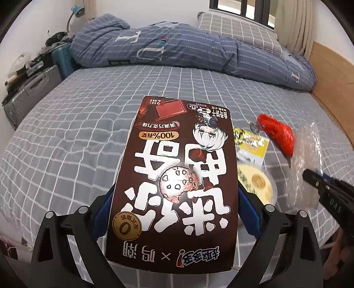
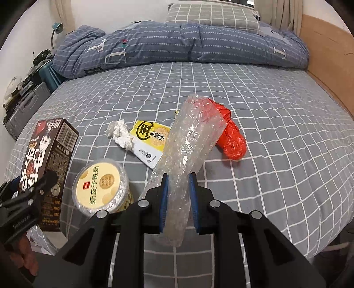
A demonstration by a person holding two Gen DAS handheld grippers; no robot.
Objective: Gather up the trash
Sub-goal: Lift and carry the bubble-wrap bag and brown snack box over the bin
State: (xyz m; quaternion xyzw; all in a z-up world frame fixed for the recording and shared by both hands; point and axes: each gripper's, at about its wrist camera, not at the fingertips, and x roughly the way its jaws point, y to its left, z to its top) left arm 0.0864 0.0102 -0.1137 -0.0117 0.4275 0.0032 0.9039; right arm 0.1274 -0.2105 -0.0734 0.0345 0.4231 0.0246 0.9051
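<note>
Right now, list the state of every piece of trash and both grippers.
Left gripper: shut on brown box.
Right gripper: shut on bubble wrap.
Cup: lidded, on bed.
Red bag: crumpled.
Tissue: wadded.
Yellow packet: lying flat.

Even, soft daylight, moderately bright; source the window (image 1: 243, 8) at top; shadows faint and diffuse; slight glare on the bubble wrap (image 2: 188, 150); strong fisheye bending with black corner vignette in both views; focus mostly sharp, right gripper (image 1: 309, 177) mildly blurred.
</note>
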